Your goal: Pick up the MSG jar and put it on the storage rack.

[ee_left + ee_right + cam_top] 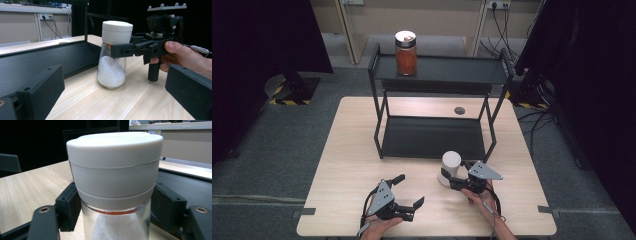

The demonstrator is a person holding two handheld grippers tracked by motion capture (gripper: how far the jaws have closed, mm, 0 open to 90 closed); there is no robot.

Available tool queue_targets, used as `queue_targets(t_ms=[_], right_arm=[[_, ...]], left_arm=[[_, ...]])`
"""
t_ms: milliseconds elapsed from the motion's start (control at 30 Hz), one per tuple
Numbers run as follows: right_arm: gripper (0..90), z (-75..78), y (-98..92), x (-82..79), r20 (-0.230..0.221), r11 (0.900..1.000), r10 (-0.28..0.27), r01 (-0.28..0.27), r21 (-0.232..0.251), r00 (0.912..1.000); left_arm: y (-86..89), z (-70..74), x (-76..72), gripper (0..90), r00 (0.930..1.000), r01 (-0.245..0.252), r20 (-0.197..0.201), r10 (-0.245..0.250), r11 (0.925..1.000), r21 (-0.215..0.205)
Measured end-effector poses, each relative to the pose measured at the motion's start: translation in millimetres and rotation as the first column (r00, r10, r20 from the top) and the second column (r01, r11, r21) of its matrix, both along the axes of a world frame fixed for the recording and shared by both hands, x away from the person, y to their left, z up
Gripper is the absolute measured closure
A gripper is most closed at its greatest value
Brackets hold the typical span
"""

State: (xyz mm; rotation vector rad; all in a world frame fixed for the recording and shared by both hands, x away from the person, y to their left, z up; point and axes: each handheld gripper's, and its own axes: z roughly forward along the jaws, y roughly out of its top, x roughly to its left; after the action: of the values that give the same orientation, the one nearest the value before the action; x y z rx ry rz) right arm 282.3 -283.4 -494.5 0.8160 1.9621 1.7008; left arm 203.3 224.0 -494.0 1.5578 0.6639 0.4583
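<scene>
A glass jar (451, 161) with a white lid and white powder inside stands on the wooden table (352, 150), just in front of the black shelf rack (432, 137). My right gripper (451, 175) is shut on the jar's neck, right under the lid. The right gripper view shows the jar (115, 170) close up with a pad (68, 206) against each side of the glass. In the left gripper view the jar (111, 72) stands upright, and a hand holds the right gripper (117, 48). My left gripper (410, 190) is open near the table's front edge and holds nothing.
A second jar (406, 52), with orange-red contents and a white lid, stands on the rack's top tier (452, 70). The lower tier is bare. A dark round grommet (459, 110) sits in the tabletop behind the rack. Cables (532, 115) lie on the floor to the right.
</scene>
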Motion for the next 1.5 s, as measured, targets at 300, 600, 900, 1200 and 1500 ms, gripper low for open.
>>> queue_targets(t_ms=[300,600,900,1200,1500], right_arm=[[34.8,4.2,-0.2,-1.6,0.012,1.0,0.003,-0.002,-0.022,0.9999],[35.2,12.4,-4.2,-4.8,0.026,1.0,0.005,-0.005,-0.008,0.9997],[35.4,28.2,-8.3,-7.9,0.049,1.0,0.017,-0.017,0.002,0.9987],[35.5,51.7,-10.7,-8.9,0.061,1.0,0.021,-0.02,-0.013,0.9979],[35.5,67.8,-11.0,-8.7,0.061,0.999,0.033,-0.033,-0.011,0.9976]], left_arm=[[0.3,-0.3,0.5,1.7,1.0,0.0,-0.002,0.0,1.0,-0.001],[0.6,-0.9,1.5,1.7,1.0,0.003,-0.008,-0.003,1.0,0.0],[0.3,-1.4,1.9,1.7,1.0,0.003,-0.008,-0.003,1.0,0.005],[0.6,-1.3,1.6,1.7,1.0,0.002,-0.008,-0.002,1.0,0.002],[0.8,-1.1,1.5,1.7,1.0,0.002,-0.008,-0.002,1.0,0.002]])
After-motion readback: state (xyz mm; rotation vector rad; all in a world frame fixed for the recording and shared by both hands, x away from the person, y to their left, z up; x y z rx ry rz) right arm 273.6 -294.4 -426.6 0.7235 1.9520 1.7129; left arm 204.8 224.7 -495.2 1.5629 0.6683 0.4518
